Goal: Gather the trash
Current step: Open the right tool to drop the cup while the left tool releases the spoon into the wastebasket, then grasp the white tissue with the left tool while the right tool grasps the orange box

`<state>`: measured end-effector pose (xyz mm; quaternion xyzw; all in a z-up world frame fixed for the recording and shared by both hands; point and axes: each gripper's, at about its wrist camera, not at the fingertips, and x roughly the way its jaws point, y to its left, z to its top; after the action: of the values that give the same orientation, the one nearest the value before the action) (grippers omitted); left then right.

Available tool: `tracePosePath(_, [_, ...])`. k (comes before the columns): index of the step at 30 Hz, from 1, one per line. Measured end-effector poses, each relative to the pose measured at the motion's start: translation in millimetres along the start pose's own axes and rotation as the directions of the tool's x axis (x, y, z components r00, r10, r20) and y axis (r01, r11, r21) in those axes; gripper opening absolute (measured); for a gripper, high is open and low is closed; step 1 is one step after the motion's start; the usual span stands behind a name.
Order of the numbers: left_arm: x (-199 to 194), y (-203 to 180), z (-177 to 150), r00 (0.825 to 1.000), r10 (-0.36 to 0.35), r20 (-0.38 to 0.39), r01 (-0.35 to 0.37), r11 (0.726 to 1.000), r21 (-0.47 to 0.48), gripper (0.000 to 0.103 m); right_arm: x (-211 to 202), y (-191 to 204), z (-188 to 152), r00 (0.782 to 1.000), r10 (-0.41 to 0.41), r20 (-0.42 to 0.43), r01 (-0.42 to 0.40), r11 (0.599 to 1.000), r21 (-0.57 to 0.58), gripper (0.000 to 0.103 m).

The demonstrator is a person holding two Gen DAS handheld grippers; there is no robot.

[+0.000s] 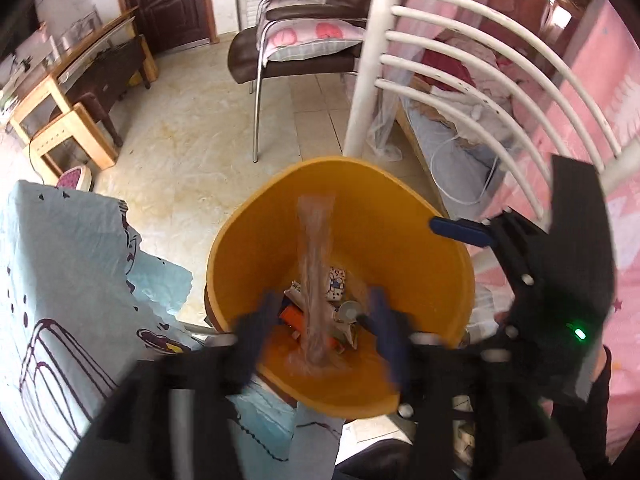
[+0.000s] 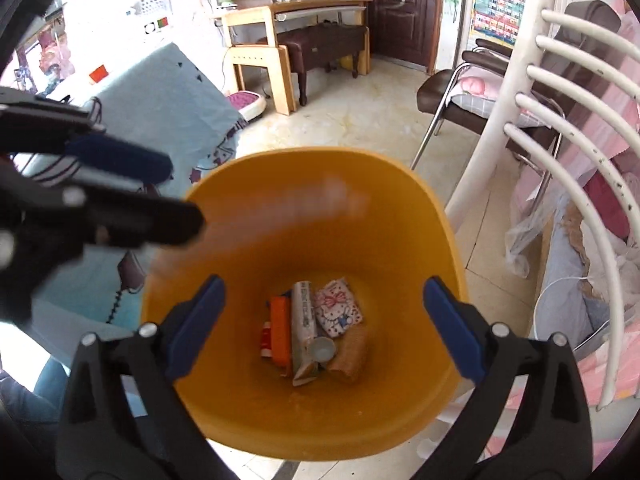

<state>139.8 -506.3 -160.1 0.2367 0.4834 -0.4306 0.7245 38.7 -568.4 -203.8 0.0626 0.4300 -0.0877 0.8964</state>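
Observation:
An orange trash bin [image 1: 420,248] stands on the floor under both grippers. In its bottom lie an orange box [image 2: 279,330], a white carton [image 2: 303,320], a pink cartoon packet [image 2: 338,312] and a brown wrapper [image 2: 352,354]. My left gripper [image 1: 320,330] hangs open over the bin. A clear plastic wrapper [image 1: 316,248] shows as a blurred streak between its fingers, free of both pads. My right gripper [image 2: 324,328] is wide open above the bin [image 2: 400,208] with nothing between its fingers. The same wrapper [image 2: 320,204] is a pale smear near the left gripper's blue pad [image 2: 120,160].
A white metal bed frame [image 1: 460,60] with pink bedding rises right of the bin. A table under a light blue cloth [image 1: 60,260] is on the left. A brown chair [image 1: 280,48] with a pillow, a wooden desk [image 2: 256,36] and a dark door [image 2: 400,8] stand farther off across tiled floor.

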Motion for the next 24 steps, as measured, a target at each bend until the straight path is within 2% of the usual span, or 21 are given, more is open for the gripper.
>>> tracePosePath(8, [-12,5,0,0.999,0.004,0.033,-0.003,1.000,-0.031,0.065,-4,2,3,1.000,-0.006,-0.014,0.006,1.000,-0.028,0.095])
tracePosePath(14, [-83,24,-23,0.984,0.008,0.180,-0.002,0.999,-0.035,0.066,-32,10,18,0.999,-0.014,0.037,0.016,0.998,-0.059,0.095])
tracePosePath(17, [-128,51,-51,0.965,0.045,0.259,-0.025,0.997,-0.078,0.066,-54,20,36,0.996,0.005,0.089,0.002,0.997,-0.080,0.096])
tracePosePath(20, [-175,90,-90,0.938,0.108,0.329,-0.058,0.986,-0.158,0.066,-76,43,59,0.987,0.063,0.151,-0.046,0.992,-0.117,0.097])
tracePosePath(22, [-208,123,-123,0.913,0.181,0.366,-0.099,0.968,-0.232,0.066,-87,66,77,0.974,0.129,0.185,-0.101,0.983,-0.154,0.097])
tracePosePath(24, [-237,156,-157,0.886,0.271,0.377,-0.151,0.936,-0.318,0.066,-94,91,95,0.960,0.191,0.206,-0.151,0.969,-0.194,0.097])
